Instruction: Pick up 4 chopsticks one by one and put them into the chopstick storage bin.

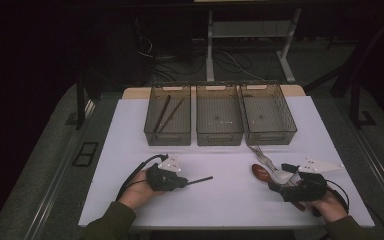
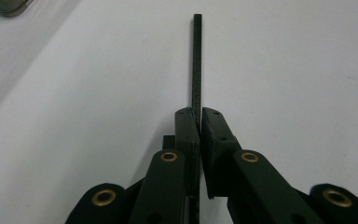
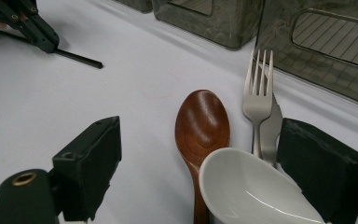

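My left gripper [image 1: 184, 182] [image 2: 200, 115] rests low over the near-left of the white table [image 1: 220, 200], shut on a thin black chopstick [image 1: 201, 179] [image 2: 197, 60] that sticks out ahead of the jaws. At the near right, my right gripper [image 1: 283, 184] [image 3: 203, 133] is open, its jaws standing either side of a pile of cutlery. That pile holds a brown wooden spoon [image 1: 261, 172] [image 3: 202, 122], a white ceramic spoon [image 1: 281, 176] [image 3: 251, 191], a metal fork [image 1: 260, 153] [image 3: 258, 88] and a knife [image 3: 273, 125] beneath the fork. Nothing is gripped by the right jaws.
Three translucent grey bins stand in a row at the back: the left bin [image 1: 152, 117] holds two dark chopsticks [image 1: 167, 112], while the middle bin [image 1: 219, 136] and right bin [image 1: 289, 120] look empty. The right gripper view also shows the other gripper [image 3: 28, 23] at its upper left.
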`<state>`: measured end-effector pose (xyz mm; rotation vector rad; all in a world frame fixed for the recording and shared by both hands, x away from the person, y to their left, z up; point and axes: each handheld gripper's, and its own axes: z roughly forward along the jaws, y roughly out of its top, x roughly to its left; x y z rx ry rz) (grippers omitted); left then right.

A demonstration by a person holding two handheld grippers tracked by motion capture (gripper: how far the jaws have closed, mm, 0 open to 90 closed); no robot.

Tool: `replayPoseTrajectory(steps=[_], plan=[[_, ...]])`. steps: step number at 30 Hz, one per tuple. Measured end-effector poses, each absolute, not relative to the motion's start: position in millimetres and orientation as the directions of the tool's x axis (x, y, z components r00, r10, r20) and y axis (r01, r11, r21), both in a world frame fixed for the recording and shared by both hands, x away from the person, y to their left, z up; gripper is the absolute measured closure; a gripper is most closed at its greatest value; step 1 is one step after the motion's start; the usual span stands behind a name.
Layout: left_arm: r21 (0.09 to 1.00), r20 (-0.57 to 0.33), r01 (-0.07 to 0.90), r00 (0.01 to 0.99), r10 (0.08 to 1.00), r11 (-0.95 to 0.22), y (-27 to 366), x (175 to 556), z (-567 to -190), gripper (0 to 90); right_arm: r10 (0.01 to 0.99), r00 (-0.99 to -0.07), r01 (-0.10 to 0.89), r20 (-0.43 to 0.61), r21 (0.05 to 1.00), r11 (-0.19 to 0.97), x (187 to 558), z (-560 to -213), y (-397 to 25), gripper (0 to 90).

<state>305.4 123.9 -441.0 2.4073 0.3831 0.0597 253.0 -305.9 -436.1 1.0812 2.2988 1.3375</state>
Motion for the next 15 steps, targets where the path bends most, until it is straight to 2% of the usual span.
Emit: replayPoseTrajectory(steps=[15], plan=[[0.663,-0.102,0.339,0.924,0.368,-0.668,123.4,305.0,-430.4,85.1,0.717,-0.685,0.467,0.131,0.834,0.295,253.1,-436.4,-305.3,13.4]])
